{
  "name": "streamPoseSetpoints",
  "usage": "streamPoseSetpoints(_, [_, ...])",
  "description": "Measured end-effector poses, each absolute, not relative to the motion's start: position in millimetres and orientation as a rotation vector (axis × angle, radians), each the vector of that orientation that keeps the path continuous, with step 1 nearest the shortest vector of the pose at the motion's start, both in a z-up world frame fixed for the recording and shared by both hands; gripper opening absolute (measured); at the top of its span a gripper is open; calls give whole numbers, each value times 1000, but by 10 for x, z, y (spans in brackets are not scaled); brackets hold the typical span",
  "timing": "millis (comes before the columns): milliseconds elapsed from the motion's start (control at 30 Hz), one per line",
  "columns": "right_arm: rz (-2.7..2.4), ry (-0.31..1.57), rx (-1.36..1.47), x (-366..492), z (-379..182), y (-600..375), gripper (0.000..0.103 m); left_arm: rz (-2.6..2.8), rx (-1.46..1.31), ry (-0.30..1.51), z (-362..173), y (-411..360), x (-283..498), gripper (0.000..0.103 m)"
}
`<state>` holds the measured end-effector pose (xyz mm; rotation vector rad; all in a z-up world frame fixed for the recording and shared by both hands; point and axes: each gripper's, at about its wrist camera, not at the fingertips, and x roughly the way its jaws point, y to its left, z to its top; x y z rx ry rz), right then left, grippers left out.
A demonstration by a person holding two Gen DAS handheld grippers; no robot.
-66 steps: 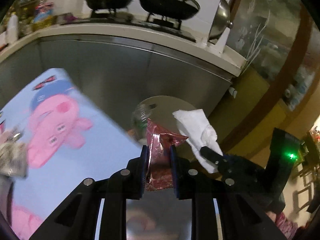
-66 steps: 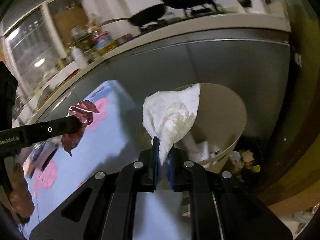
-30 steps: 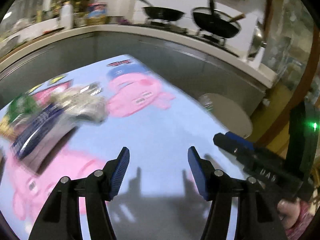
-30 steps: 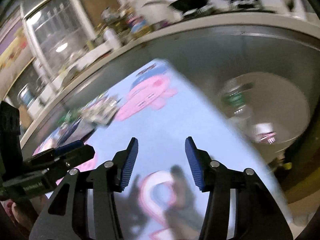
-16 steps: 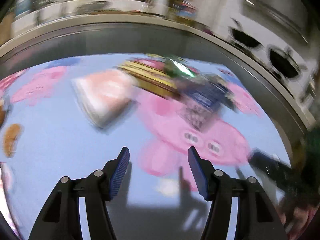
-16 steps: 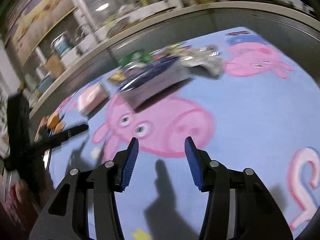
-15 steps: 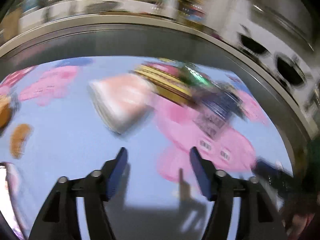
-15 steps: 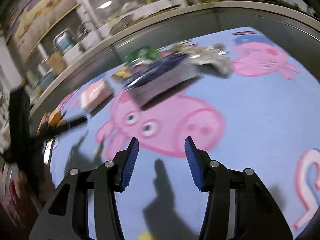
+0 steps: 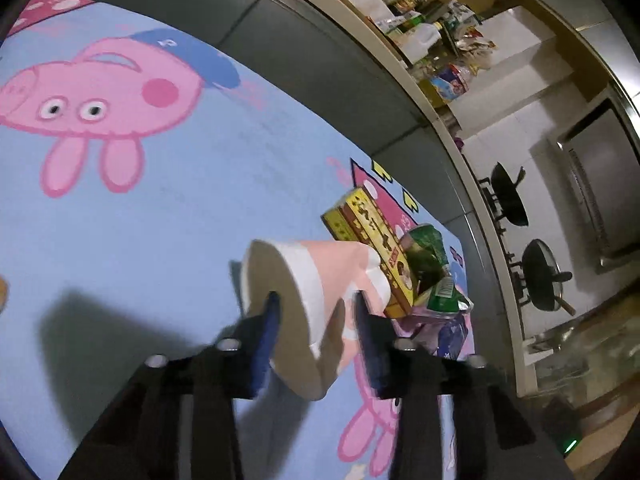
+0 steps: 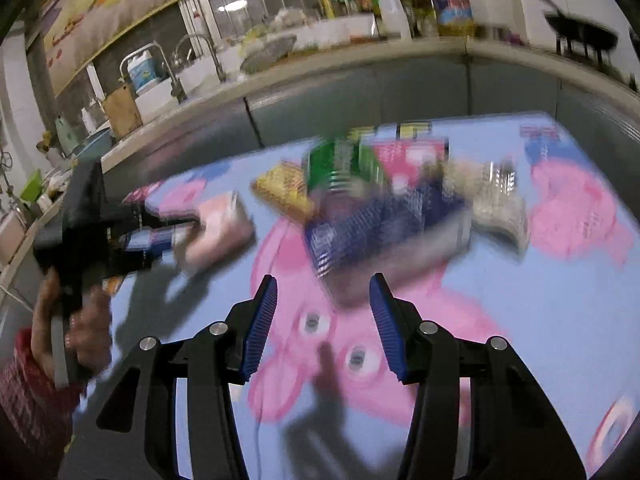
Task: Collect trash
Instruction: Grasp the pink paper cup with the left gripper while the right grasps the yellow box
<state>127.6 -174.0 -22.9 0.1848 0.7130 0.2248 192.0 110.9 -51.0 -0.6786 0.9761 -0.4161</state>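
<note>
Left claw [image 9: 316, 312] straddles the pink-and-white paper cup [image 9: 308, 300], grip unclear; right claw [image 10: 323, 324] gapes wide above the tablecloth [image 10: 560, 320].

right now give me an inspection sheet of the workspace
surface: blue cartoon-pig tablecloth covers the table.
job's things: pink and white tissue pack between the left gripper's fingers; yellow box, green wrapper and dark blue packet heaped together beyond it.
clutter: silvery wrapper, blurred.
grippers: left gripper around the tissue pack, closure unclear; right gripper open, empty, above the cloth.
cables: nothing seen.
surroundings: steel counter, pans on stove, bottles by the window.
</note>
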Motion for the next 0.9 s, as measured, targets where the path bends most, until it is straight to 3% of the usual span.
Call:
streamPoseSetpoints(200, [264,725,116,2172,244,-1511,54,-490,-763,918,-515,1218,1820,3])
streamPoseSetpoints(467, [401,1058,-259,3348,-89,-459,56,-460,-735,905,-454,1489,1185,3])
streamPoseSetpoints(567, [376,1101,-362,3481,-241,-309,71,-469,-673,910,-449,1493,904,3])
streamPoseSetpoints(900, [458,1112,-413,3110,-367,-147,63,-447,-628,931,-470,1604,506,3])
